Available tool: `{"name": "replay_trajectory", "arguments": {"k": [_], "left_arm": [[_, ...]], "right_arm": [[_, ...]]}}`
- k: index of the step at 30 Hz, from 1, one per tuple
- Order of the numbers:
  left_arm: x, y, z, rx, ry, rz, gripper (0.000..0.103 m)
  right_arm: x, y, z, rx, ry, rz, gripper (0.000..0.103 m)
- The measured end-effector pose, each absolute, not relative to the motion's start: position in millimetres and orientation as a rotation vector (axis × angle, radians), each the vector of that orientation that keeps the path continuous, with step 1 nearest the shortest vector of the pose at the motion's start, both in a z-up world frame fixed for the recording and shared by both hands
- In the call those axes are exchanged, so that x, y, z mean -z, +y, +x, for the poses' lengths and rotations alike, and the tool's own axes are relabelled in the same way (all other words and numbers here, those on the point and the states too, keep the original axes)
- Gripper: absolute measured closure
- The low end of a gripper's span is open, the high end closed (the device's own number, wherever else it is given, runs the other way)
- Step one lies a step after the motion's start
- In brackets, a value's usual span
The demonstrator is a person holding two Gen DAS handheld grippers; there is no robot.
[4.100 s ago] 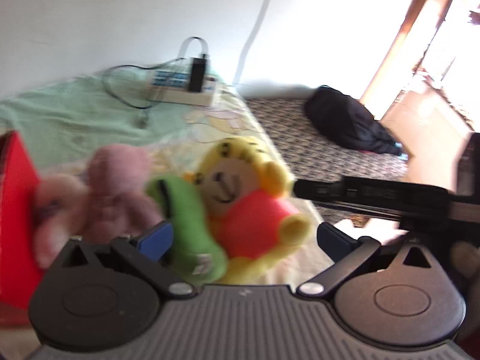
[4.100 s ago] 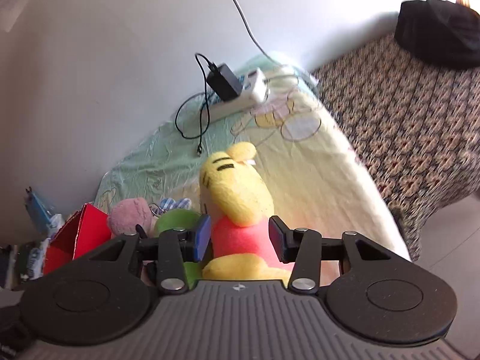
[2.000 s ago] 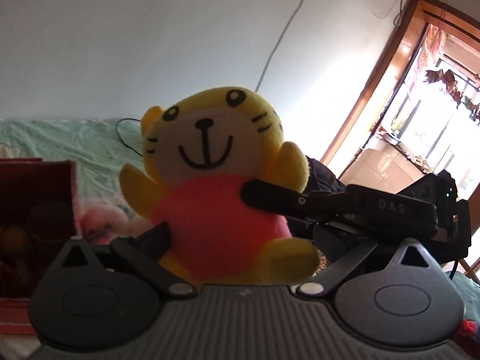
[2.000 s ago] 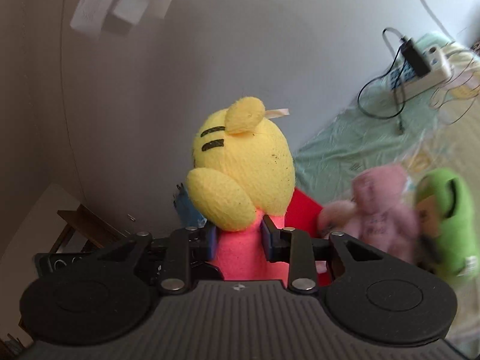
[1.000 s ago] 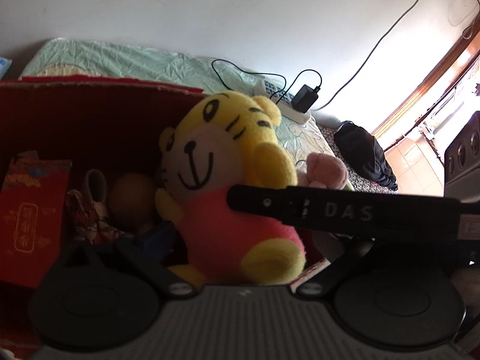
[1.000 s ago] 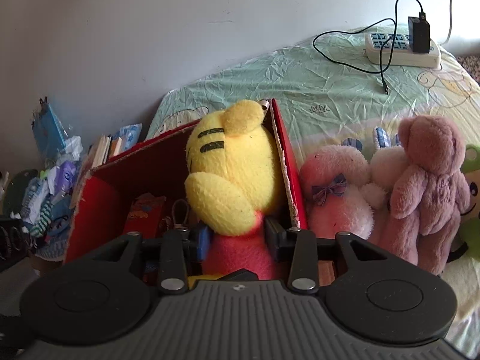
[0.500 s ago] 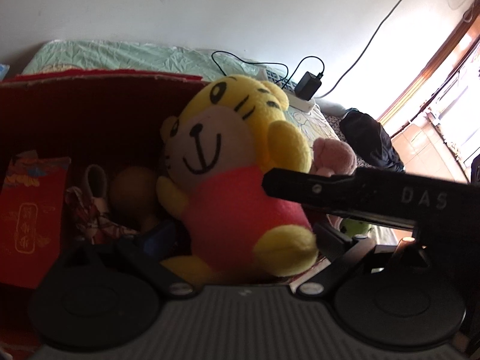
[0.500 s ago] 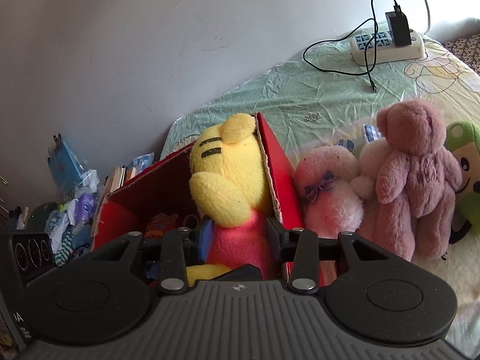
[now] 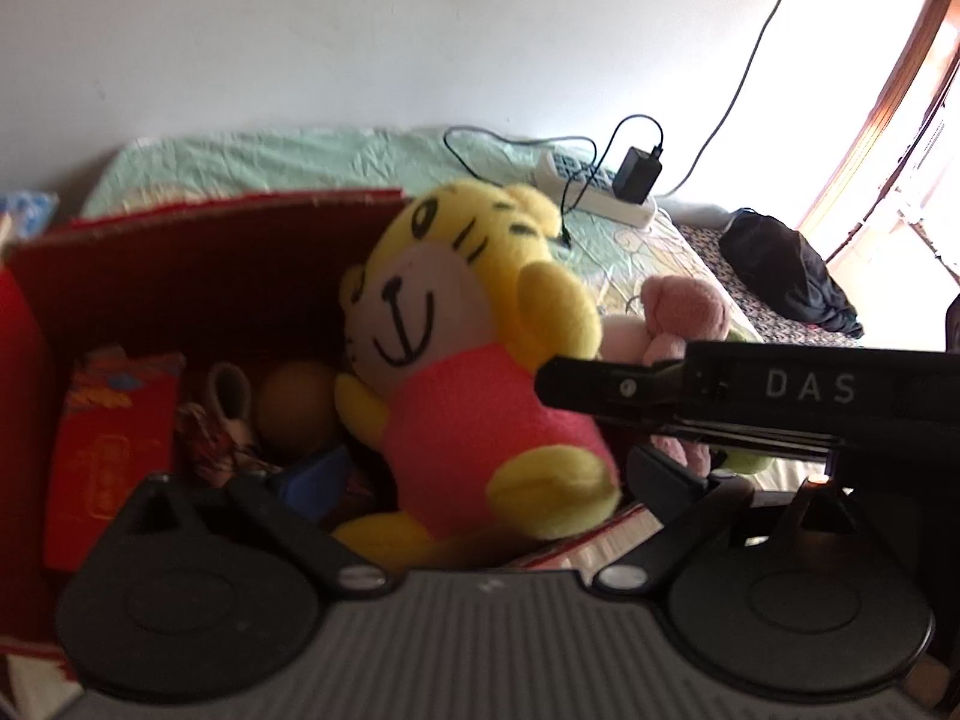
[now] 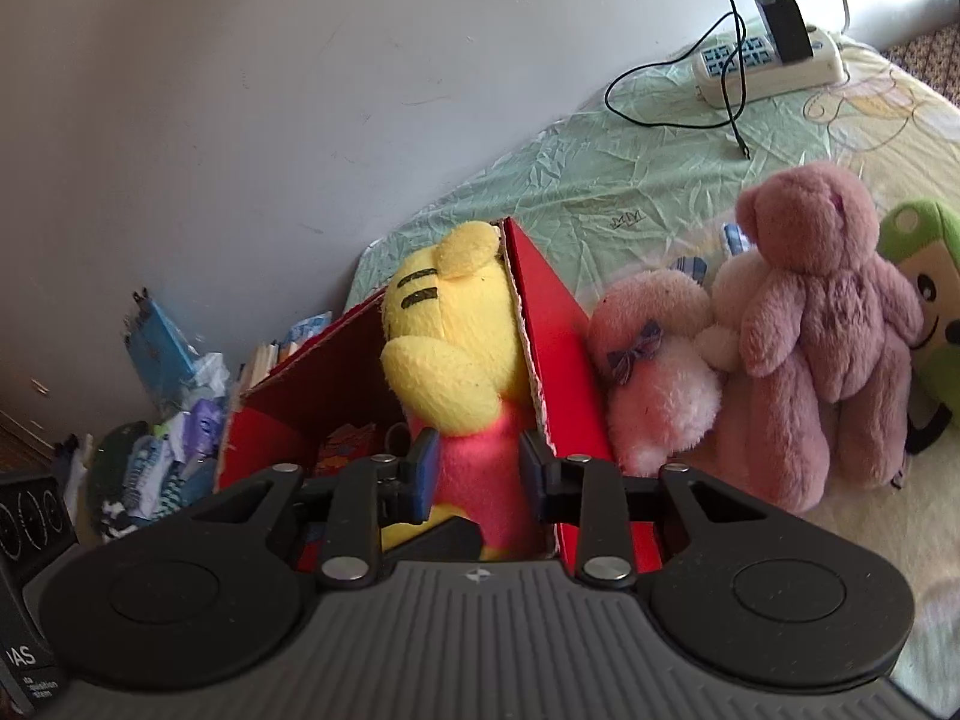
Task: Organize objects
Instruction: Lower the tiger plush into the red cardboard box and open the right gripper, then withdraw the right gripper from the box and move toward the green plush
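A yellow tiger plush in a pink shirt (image 9: 474,354) sits at the right end of the red cardboard box (image 9: 198,252), its feet over the near rim. It also shows from behind in the right wrist view (image 10: 456,354). My right gripper (image 10: 477,474) has its fingers close on both sides of the pink body, and I cannot tell whether they still press it. My left gripper (image 9: 480,480) is open, with the plush's lower body between its wide-spread fingers. The right gripper's black body (image 9: 750,396) crosses the left wrist view.
The red box (image 10: 558,330) holds a red packet (image 9: 108,450), a brown ball (image 9: 294,402) and patterned cloth. Beside it on the bed are a pale pink plush (image 10: 654,372), a mauve bear (image 10: 822,324) and a green plush (image 10: 924,294). A power strip (image 10: 768,60) lies further back.
The tiger plush has been lowered into the red box. The right gripper has drawn back slightly and its fingers have widened a little.
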State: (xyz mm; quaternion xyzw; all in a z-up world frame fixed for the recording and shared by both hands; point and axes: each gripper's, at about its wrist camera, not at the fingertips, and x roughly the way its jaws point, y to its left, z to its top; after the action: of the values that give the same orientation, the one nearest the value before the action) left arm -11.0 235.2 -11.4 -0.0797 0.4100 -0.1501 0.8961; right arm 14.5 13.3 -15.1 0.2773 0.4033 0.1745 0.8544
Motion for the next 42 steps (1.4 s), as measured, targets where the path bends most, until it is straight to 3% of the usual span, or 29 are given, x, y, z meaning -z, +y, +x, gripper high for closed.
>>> {"name": "replay_trajectory", "arguments": {"k": [24,42], "left_arm": [[-14,165,-58,-0.018,0.838,0.039,0.001],[-1,120,-78,-0.125,0.881,0.046,0.001]], "right_arm": [[13,-36,-17,-0.594,0.865,0.586,0.071],[25,-54,-28,-0.708,0.939,0.525,0.07]]}}
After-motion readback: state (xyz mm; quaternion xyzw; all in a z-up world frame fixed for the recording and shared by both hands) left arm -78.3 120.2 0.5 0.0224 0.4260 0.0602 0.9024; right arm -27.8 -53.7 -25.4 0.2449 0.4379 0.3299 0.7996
